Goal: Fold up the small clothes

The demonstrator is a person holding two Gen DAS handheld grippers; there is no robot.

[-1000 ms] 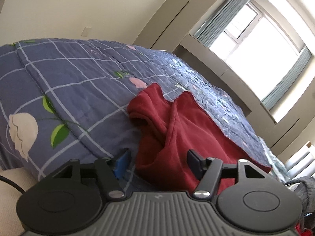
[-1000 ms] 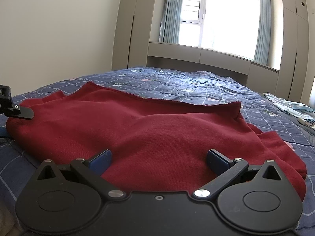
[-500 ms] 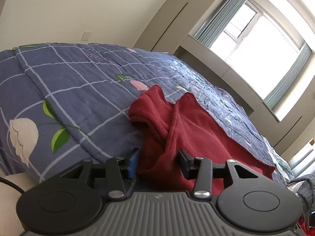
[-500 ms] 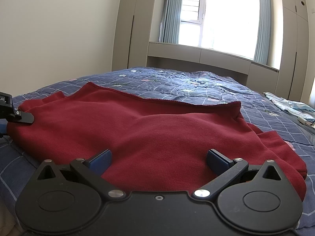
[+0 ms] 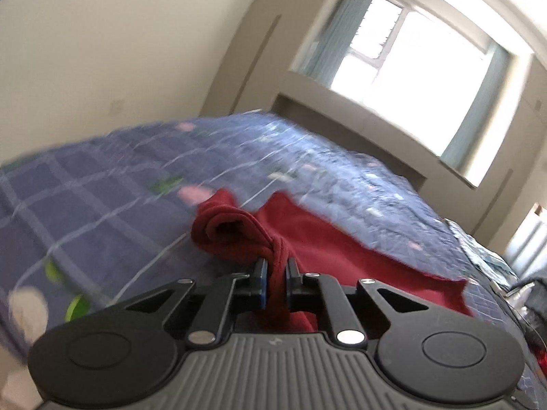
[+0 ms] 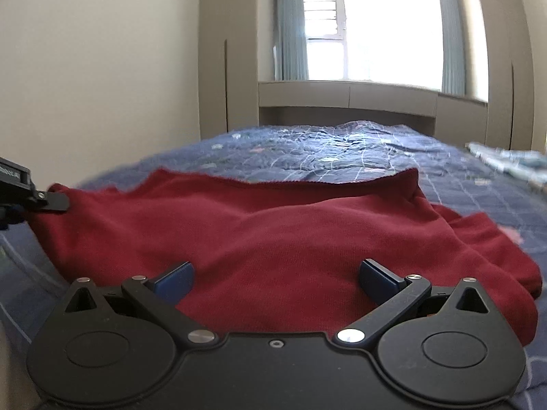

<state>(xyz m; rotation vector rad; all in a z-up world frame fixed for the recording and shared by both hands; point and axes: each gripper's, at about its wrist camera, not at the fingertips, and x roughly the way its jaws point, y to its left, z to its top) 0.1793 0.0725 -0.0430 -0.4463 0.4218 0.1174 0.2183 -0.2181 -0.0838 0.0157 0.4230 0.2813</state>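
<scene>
A dark red garment [image 6: 290, 239] lies spread on a blue checked bedspread [image 6: 342, 150]. My left gripper [image 5: 275, 271] is shut on a bunched edge of the red garment [image 5: 328, 239] near its rolled sleeve end [image 5: 225, 229]. My right gripper [image 6: 275, 275] is open, its blue pads [image 6: 176, 275] resting over the garment's near edge, nothing between them. The left gripper's tip shows at the far left of the right wrist view [image 6: 41, 200], at the garment's left corner.
The bedspread [image 5: 102, 205] has flower prints and falls away at the near left. A window [image 6: 372, 24], curtains and beige cabinets stand behind the bed. Light blue folded fabric [image 6: 506, 162] lies at the bed's right side.
My left gripper closed from open onto the garment's edge and lifted, tilting the view. The right gripper stayed open and rose slightly.
</scene>
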